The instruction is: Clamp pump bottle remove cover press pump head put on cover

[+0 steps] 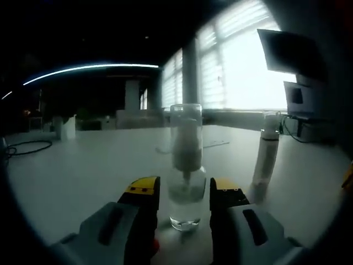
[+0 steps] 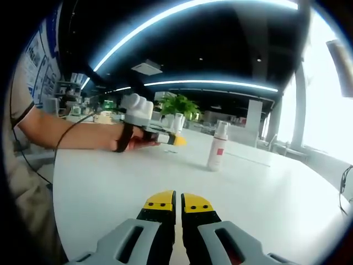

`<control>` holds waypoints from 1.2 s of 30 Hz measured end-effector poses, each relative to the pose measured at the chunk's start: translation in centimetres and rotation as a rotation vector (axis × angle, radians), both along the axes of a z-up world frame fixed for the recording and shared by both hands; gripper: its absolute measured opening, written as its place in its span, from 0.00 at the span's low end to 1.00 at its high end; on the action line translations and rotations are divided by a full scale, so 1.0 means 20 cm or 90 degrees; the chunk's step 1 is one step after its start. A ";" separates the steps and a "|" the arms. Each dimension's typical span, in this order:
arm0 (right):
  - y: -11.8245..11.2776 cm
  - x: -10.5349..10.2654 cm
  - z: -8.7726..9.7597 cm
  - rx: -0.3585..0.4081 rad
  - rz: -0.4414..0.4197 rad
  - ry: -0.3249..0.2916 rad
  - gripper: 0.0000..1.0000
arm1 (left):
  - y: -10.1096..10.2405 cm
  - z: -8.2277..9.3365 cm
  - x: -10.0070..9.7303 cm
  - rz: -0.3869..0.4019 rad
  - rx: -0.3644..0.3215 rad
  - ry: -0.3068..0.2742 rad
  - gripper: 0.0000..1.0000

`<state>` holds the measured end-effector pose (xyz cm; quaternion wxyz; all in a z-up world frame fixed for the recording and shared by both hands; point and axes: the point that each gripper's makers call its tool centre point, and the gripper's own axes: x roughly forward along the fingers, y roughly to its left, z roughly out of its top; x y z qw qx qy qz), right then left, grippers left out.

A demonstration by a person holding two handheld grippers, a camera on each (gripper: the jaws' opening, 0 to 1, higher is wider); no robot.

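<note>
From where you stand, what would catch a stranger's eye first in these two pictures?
In the left gripper view, a clear pump bottle with its see-through cover on stands on the white table, between the yellow-tipped jaws of the left gripper. A second, white bottle stands off to the right. In the right gripper view, the right gripper has its jaws together over the table, and a person's hand holds the other gripper farther back.

Left gripper view is dim and backlit: windows (image 1: pixel 242 61) ahead of the gripper blow out white, leaving the bottle (image 1: pixel 186 165) hazy. Right gripper view is brighter; ceiling strips (image 2: pixel 209 84) glow, curved by fisheye distortion, and glare washes its right edge.
</note>
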<state>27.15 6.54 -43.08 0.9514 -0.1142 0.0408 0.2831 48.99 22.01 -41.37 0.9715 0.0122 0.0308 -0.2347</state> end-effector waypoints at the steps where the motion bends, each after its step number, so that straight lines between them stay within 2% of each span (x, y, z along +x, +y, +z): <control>1: 0.00 0.00 0.00 0.000 0.000 0.000 0.00 | 0.00 0.00 0.00 -0.001 0.002 -0.001 0.26; 10: 0.00 0.01 -0.01 -0.002 -0.001 0.002 0.00 | 0.00 0.00 0.02 0.002 0.009 -0.014 0.21; 12: 0.00 0.01 0.00 -0.003 -0.001 0.002 0.00 | 0.01 0.00 0.01 0.002 0.009 -0.017 0.16; 19: 0.00 0.01 -0.01 -0.003 -0.002 0.001 0.00 | 0.02 0.01 0.03 0.010 -0.009 -0.009 0.16; 28: 0.00 0.01 -0.01 -0.002 -0.001 0.002 0.00 | 0.03 0.00 0.04 0.007 -0.010 -0.010 0.16; 36: 0.00 0.00 -0.01 0.001 0.001 0.003 0.00 | 0.01 0.01 0.01 0.001 -0.017 -0.007 0.16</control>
